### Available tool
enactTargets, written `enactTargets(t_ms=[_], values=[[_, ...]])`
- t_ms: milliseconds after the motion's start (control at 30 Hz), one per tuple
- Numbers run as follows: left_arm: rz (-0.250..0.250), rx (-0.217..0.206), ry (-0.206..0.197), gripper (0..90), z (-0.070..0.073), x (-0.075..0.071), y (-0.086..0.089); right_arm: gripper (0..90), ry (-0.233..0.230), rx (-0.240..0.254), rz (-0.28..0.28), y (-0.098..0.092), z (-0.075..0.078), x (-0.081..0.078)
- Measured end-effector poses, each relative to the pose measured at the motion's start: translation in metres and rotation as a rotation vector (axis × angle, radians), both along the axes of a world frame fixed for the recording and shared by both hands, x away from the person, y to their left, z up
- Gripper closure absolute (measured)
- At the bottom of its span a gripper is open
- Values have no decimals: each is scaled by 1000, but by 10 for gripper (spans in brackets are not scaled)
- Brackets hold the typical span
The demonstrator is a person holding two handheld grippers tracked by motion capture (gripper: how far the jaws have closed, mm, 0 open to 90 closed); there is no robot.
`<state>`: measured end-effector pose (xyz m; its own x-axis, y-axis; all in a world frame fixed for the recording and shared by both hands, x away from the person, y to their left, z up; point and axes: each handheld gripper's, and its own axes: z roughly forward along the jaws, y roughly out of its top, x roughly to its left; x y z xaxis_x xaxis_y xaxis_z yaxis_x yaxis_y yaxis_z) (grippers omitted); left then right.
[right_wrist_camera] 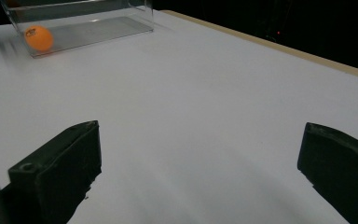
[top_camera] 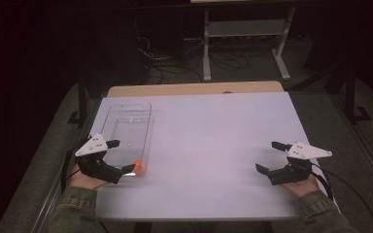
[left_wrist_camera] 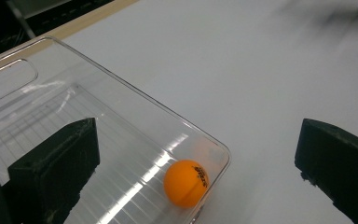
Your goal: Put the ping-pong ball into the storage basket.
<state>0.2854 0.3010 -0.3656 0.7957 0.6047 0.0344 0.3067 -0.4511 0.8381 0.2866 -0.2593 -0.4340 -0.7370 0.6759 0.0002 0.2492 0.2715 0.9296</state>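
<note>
High view: left gripper (top_camera: pixel 121 156) sits w/ jaws spread wide at the near end of the clear plastic bin (top_camera: pixel 126 127). The orange ping-pong ball (top_camera: pixel 139 166) is at the bin's near right corner, just beside the lower jaw tip. Right gripper (top_camera: pixel 268 156) is well apart on the far side of the white table (top_camera: pixel 213 141), jaws also spread, holding nothing.

Left gripper view: jaws gape, nothing between the pads. One jaw is over the bin interior, the other outside over bare table, so the bin's corner wall runs between them. Ball (left_wrist_camera: pixel 186 182) rests inside the bin (left_wrist_camera: pixel 121 88), tucked into the corner, low and centre ahead of the jaws, nearer the inside jaw. Judgement: if the step is picking the ball, straddling the wall won't work. Shift the tongs so both jaws go inside the bin, come from above, centre on the ball, close gently; it's light, round and smooth, likely to squirt out or roll along the wall if pinched off-centre.

Right gripper view: jaws wide apart, empty. Ball (right_wrist_camera: pixel 39 38) and bin (right_wrist_camera: pixel 93 21) far ahead, up-left of the jaws. Could steady the bin, as it may slide.
</note>
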Motion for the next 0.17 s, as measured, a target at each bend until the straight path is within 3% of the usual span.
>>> enactTargets(t_ms=[167], values=[[-1, 1, 3, 0, -2, -2, 2, 0, 1, -3, -1, 0, 0, 0]])
